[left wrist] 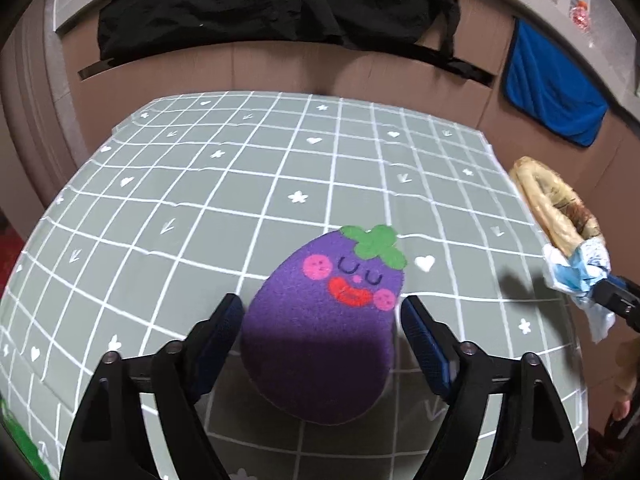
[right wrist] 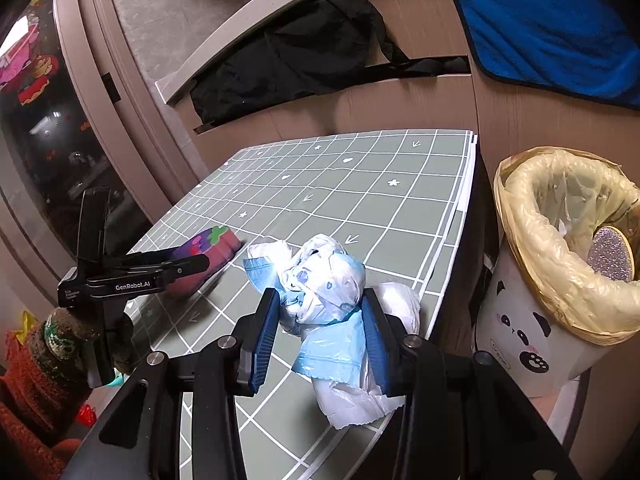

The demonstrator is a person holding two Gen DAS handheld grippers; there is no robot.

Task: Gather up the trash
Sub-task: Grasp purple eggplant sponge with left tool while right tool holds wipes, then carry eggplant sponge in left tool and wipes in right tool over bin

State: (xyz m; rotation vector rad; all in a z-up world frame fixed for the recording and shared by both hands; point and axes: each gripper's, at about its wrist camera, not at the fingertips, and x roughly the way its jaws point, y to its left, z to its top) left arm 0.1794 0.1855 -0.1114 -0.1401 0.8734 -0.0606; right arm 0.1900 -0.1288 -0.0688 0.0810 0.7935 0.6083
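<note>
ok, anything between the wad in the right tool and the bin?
Nothing visible. The wad sits clamped in the right tool near the table's right edge; the bin stands open beside it, with open air between.

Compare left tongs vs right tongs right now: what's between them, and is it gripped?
Left tongs straddle the eggplant sponge, with visible gaps beside both pads; right tongs are clamped on the crumpled blue-white plastic.
The sponge rests on the checked mat; the plastic is lifted, near the lined bin.
Shared: both tongs point downward over the mat.
</note>
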